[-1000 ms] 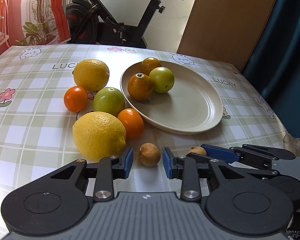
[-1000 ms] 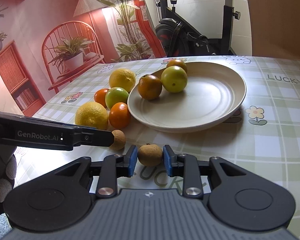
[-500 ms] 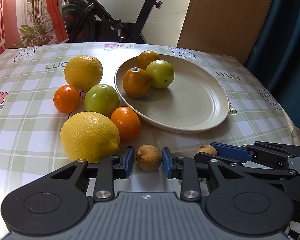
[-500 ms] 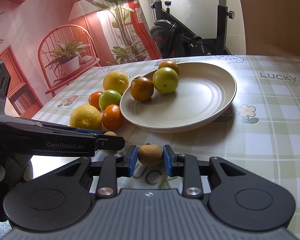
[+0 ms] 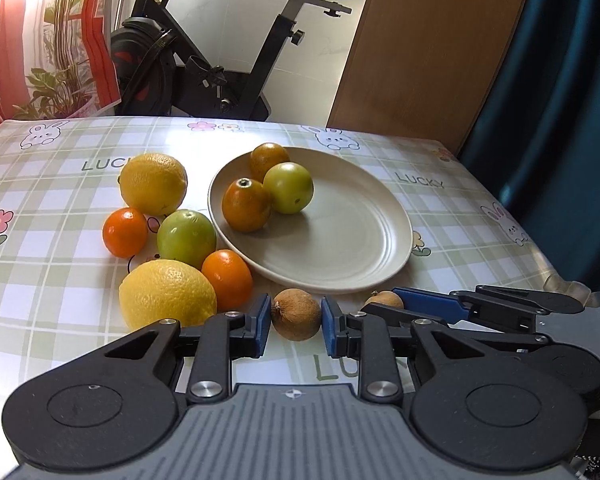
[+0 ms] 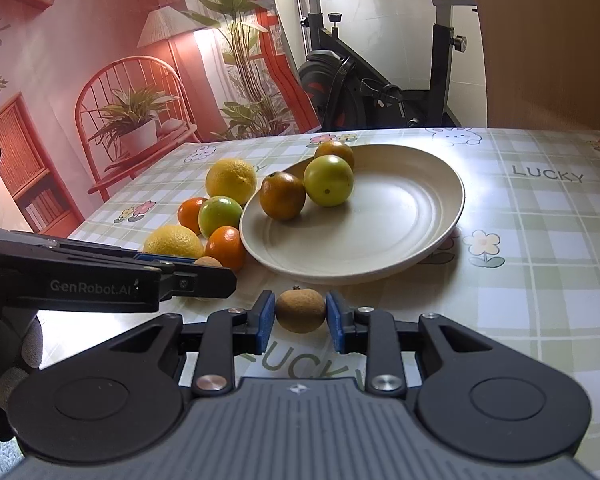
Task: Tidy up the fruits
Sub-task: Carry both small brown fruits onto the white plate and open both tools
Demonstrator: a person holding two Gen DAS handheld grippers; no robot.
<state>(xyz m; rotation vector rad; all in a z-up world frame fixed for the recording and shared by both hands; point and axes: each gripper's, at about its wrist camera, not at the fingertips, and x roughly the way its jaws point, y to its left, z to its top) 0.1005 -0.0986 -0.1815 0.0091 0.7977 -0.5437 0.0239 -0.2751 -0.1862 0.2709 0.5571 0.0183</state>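
Note:
A cream plate holds two brownish-orange fruits and a green one. Left of it lie two lemons, two small oranges and a green fruit. My left gripper has its jaws around a small brown fruit, close to it or just touching. My right gripper is shut on a second small brown fruit, just in front of the plate. The right gripper also shows in the left wrist view.
The table has a green checked cloth with "LUCKY" print. An exercise bike stands behind the table. A wooden panel and a dark blue curtain are at the right. The left gripper crosses the right wrist view.
The left gripper's jaws have narrowed around the brown fruit. Both grippers have risen a little; the plate and fruits sit lower in view. The right grip is unchanged.

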